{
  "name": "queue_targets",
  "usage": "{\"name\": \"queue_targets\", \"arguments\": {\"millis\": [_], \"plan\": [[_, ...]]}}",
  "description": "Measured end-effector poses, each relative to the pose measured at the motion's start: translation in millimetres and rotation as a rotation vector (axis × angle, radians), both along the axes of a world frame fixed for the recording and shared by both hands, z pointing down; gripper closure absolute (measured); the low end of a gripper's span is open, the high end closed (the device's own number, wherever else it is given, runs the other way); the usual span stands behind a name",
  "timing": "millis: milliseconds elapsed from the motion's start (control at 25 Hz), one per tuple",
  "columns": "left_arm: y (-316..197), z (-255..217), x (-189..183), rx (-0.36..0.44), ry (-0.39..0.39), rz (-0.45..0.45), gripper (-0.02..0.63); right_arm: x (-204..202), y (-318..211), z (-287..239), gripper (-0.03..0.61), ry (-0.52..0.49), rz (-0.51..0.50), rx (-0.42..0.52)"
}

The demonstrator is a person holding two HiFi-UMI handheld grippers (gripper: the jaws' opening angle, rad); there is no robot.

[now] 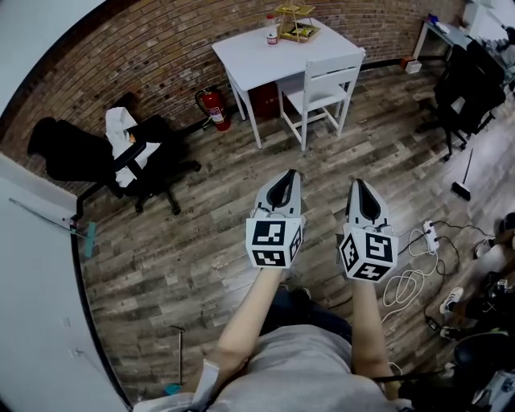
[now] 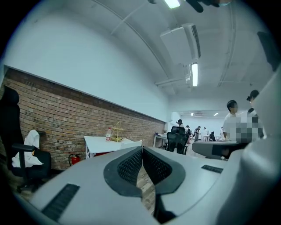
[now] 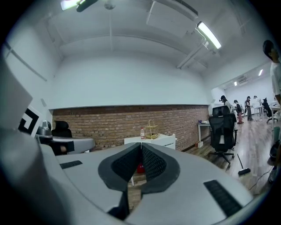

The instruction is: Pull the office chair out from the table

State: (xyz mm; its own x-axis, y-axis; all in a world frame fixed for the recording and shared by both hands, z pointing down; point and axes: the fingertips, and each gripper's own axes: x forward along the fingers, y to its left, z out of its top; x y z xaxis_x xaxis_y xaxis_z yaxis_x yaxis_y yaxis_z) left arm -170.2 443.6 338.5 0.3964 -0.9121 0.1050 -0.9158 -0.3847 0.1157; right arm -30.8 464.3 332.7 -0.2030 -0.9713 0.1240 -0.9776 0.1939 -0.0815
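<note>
A black office chair (image 1: 153, 157) with a white cloth on its seat stands by the brick wall at the left, away from the white table (image 1: 257, 56). A white wooden chair (image 1: 322, 88) is tucked at that table. A second black office chair (image 1: 471, 92) stands at a desk (image 1: 444, 32) in the far right corner. My left gripper (image 1: 291, 171) and right gripper (image 1: 358, 182) are held side by side over the wood floor, well short of the table. Both are shut with nothing between the jaws, as the left gripper (image 2: 142, 148) and right gripper (image 3: 141, 144) views also show.
A red fire extinguisher (image 1: 215, 109) stands under the table's left end. A bottle (image 1: 272, 30) and a wire basket (image 1: 296, 22) sit on the table. A power strip with white cables (image 1: 430, 235) and a broom (image 1: 463, 181) lie at the right. People (image 2: 230, 118) stand farther off.
</note>
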Motion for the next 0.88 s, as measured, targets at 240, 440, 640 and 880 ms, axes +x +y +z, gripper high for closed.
{"name": "queue_targets", "arguments": {"millis": [240, 440, 640, 880], "plan": [[-2.6, -0.1, 5.4, 0.005, -0.021, -0.031, 0.600, 9.7, -7.4, 4.8, 0.563, 0.012, -0.029, -0.002], [-21.5, 4.6, 0.6, -0.005, -0.024, -0.046, 0.600, 15.3, -26.2, 10.5, 0.563, -0.022, -0.032, -0.015], [-60.3, 10.8, 2.8, -0.013, -0.020, -0.034, 0.600, 22.6, -61.9, 17.1, 0.563, -0.020, -0.023, -0.028], [-126.6, 13.8, 4.7, -0.023, -0.007, -0.017, 0.600, 23.2, -124.7, 18.0, 0.563, -0.014, -0.011, -0.037]]}}
